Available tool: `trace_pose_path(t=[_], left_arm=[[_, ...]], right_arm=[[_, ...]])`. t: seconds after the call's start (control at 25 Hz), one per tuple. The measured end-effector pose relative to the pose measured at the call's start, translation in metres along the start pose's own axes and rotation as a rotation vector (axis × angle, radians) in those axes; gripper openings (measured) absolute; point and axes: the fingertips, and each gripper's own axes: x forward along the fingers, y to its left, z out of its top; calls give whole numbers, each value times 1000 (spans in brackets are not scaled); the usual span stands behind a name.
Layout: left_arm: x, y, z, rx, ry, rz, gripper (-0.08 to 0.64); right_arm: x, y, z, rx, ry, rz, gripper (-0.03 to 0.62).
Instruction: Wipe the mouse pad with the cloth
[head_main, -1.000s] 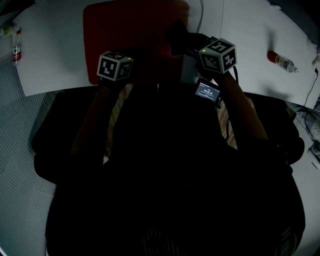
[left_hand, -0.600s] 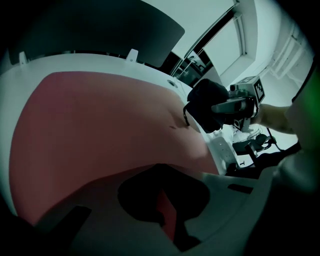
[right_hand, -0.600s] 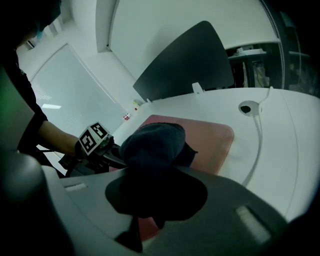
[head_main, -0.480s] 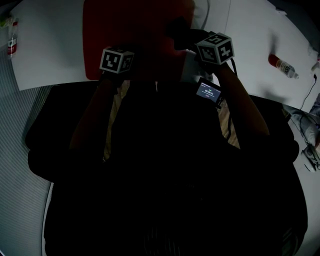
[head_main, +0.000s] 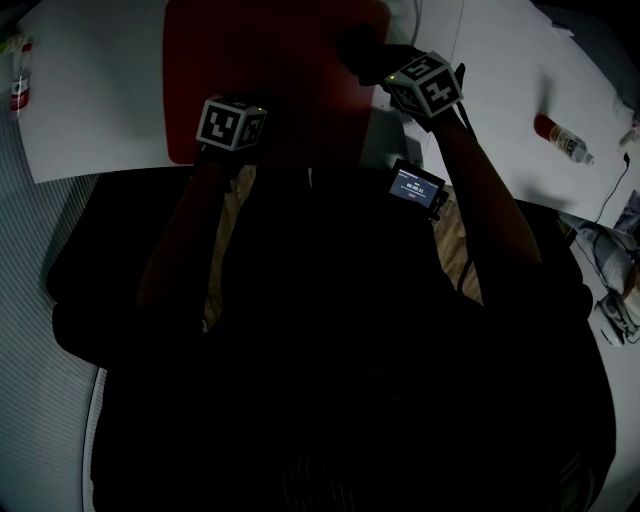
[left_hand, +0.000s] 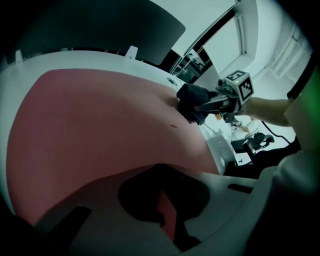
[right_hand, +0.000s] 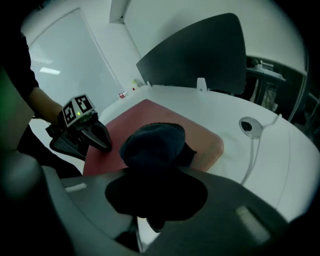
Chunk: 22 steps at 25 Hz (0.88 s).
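Right claw (left_hand: 200, 106) around cloth (right_hand: 152, 142), left claw (right_hand: 101, 141) closed

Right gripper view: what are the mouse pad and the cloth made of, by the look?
Mouse pad: likely fabric-topped foam or rubber; matte red, no glare, thin with rounded corners.
Cloth: probably a soft textile, maybe microfibre; dark, fuzzy-looking, bunched into a rounded lump. Exact fibre unclear.

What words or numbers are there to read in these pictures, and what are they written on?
No text here can be read.
Small screen by the person's right wrist: lit writing, too small to read.
Bottle on the table: label too blurred to read.
Marker cubes: black-and-white square patterns, not words or numbers.
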Motion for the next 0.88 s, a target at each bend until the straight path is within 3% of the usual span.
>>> trace_pose_path(t=[0.2,0.56,0.72,0.88], left_arm=[[4,4,-1,0,-5,15,8],[3,1,2,-23,-20,10,8],[4,4,-1,-23,-19,17,8],[4,2,0,-19,-33,5,8]], right_arm=[[18,-3,-1,-180,109,-30,69],[22,-1,-7,-414,200,-77,69],[26,1,-5,-439,204,-111,69],[27,-1,-4,-365,174,-188,67]])
